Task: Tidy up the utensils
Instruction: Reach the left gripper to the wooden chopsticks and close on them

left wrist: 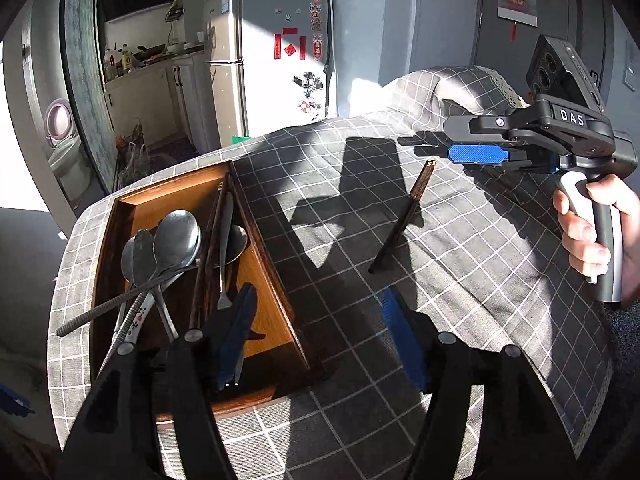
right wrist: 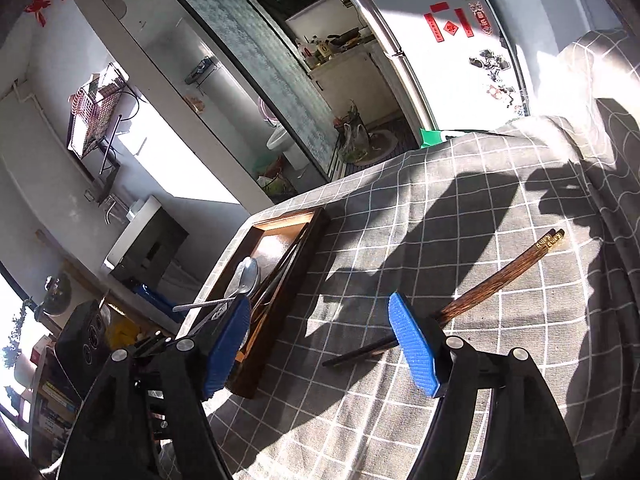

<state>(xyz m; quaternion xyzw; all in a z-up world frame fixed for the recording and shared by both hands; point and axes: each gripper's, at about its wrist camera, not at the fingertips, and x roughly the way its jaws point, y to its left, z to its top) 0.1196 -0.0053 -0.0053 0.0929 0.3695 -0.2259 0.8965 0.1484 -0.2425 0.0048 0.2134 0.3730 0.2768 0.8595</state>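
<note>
A wooden tray [left wrist: 260, 276] on the grey checked tablecloth holds metal spoons [left wrist: 176, 240], dark chopsticks [left wrist: 208, 256] and a patterned-handle utensil. A pair of dark wooden chopsticks [left wrist: 404, 216] lies loose on the cloth right of the tray; it also shows in the right wrist view [right wrist: 492, 284], passing behind the right blue pad. My left gripper [left wrist: 320, 336] is open, its left finger over the tray's near end. My right gripper [right wrist: 320, 344] is open and empty, above the cloth between the tray [right wrist: 288, 276] and the loose chopsticks. It shows in the left view [left wrist: 472, 148], hand-held.
The table's far edge drops off toward a fridge [left wrist: 276, 52] and kitchen doorway. A cloth-covered hump [left wrist: 460, 88] rises at the back right. A textured metal rod [left wrist: 120, 304] sticks out over the tray's left side.
</note>
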